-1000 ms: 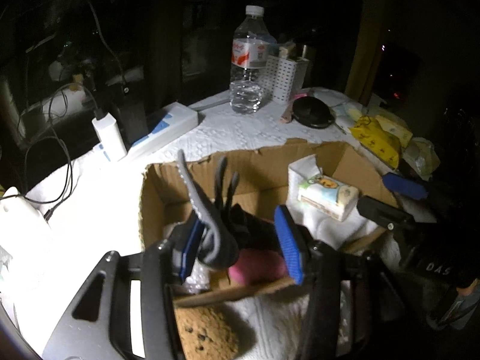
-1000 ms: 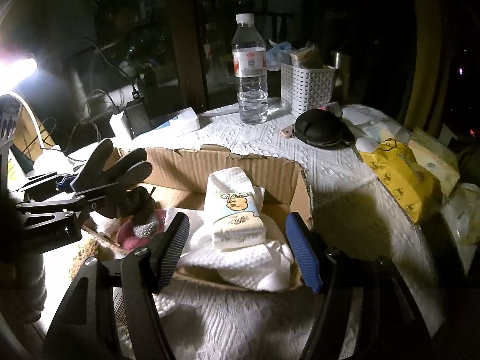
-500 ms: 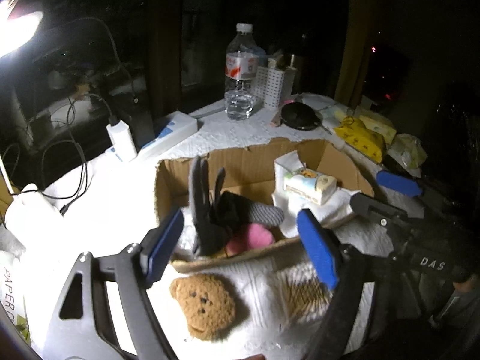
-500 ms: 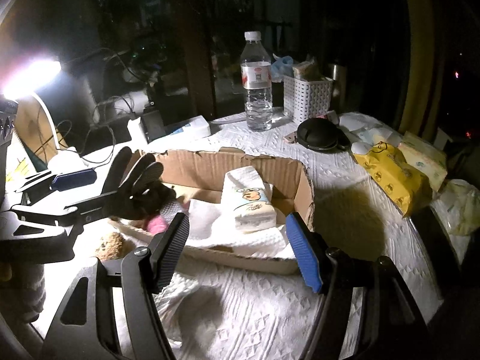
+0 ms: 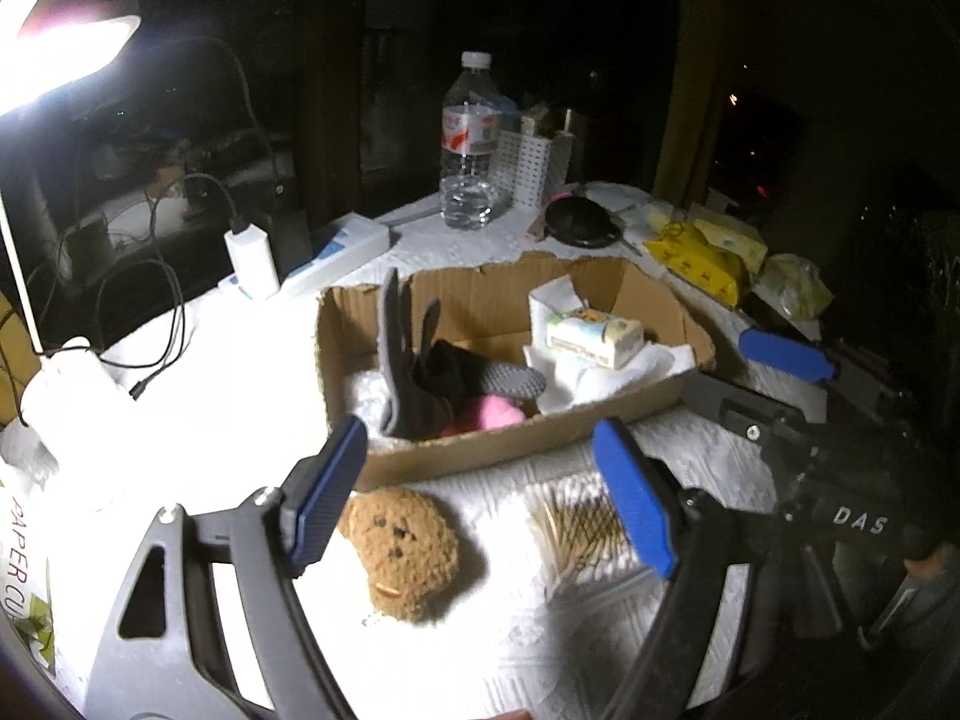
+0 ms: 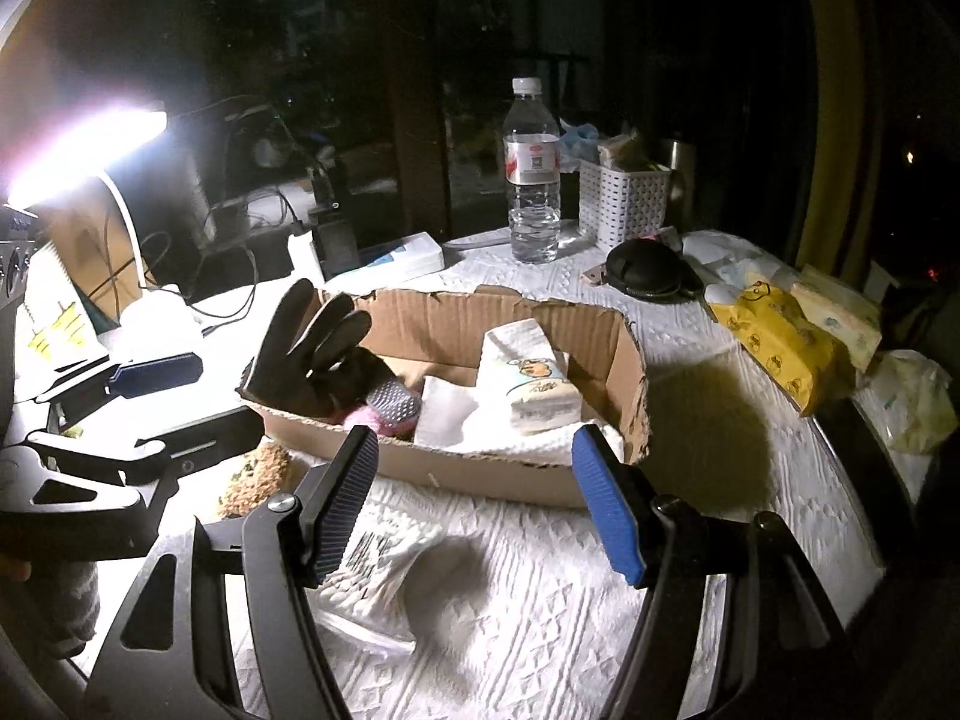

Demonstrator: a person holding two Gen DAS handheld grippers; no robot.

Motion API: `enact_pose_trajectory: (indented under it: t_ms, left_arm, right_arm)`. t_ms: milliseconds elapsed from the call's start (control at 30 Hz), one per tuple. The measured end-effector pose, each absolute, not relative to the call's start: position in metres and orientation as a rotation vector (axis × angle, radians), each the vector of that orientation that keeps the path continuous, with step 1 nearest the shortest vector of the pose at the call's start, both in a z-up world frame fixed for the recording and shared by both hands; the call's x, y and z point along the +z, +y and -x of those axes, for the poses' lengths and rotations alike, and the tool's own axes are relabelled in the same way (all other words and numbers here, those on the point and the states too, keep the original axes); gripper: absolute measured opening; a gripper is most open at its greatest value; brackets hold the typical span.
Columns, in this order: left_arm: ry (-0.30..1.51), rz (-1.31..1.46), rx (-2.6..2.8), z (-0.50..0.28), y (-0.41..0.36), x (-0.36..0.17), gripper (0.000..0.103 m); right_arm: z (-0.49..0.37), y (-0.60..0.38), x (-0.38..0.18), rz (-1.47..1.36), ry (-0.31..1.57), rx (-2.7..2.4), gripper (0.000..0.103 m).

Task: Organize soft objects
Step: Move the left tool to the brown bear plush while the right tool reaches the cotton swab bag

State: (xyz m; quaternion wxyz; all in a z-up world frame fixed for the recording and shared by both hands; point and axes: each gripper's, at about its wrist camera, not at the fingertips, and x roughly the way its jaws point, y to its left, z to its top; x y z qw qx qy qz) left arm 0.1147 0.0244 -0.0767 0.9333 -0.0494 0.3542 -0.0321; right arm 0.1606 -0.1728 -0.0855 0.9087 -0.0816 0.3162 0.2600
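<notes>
An open cardboard box (image 5: 510, 450) (image 6: 468, 324) holds a black glove (image 5: 408, 372) (image 6: 306, 354) standing upright, a pink sock (image 5: 492, 414), a grey dotted sock (image 6: 393, 405), a tissue pack (image 5: 594, 336) (image 6: 534, 384) and a white towel (image 5: 606, 378). A brown plush bear head (image 5: 402, 552) (image 6: 258, 474) lies on the cloth in front of the box. My left gripper (image 5: 480, 492) (image 6: 228, 393) hangs open above the plush, holding nothing. My right gripper (image 6: 477, 498) (image 5: 729, 369) stands open before the box's right half, also with nothing between its fingers.
A pack of cotton swabs (image 5: 576, 528) and a white plastic packet (image 6: 372, 576) lie near the front. Behind the box stand a water bottle (image 6: 531, 180), a white basket (image 6: 621, 204), a black pouch (image 6: 648, 270), yellow tissue packs (image 6: 774, 336), a charger with cables (image 5: 249, 252) and a bright lamp (image 6: 78, 150).
My left gripper opened and let go of the black glove, which now stands in the box. Both grippers drew back from the box, bringing the plush and swabs into view.
</notes>
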Motion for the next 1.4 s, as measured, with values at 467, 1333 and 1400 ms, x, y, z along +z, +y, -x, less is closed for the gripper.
enact_pose_trajectory:
  t_ms: [467, 1333, 1400]
  left_arm:
    - [0.772, 0.098, -0.046, -0.110, 0.029, -0.100, 0.079]
    - [0.931, 0.076, 0.028, -0.118, 0.054, -0.175, 0.079]
    - [0.925, 0.076, 0.028, -0.117, 0.054, -0.175, 0.079]
  right_arm:
    - [-0.141, -0.165, -0.104, 0.163, 0.685, 0.538, 0.071]
    - [-0.149, -0.129, -0.165, 0.165, 0.868, 0.660, 0.078]
    - [-0.151, -0.126, -0.169, 0.165, 0.880, 0.661, 0.078]
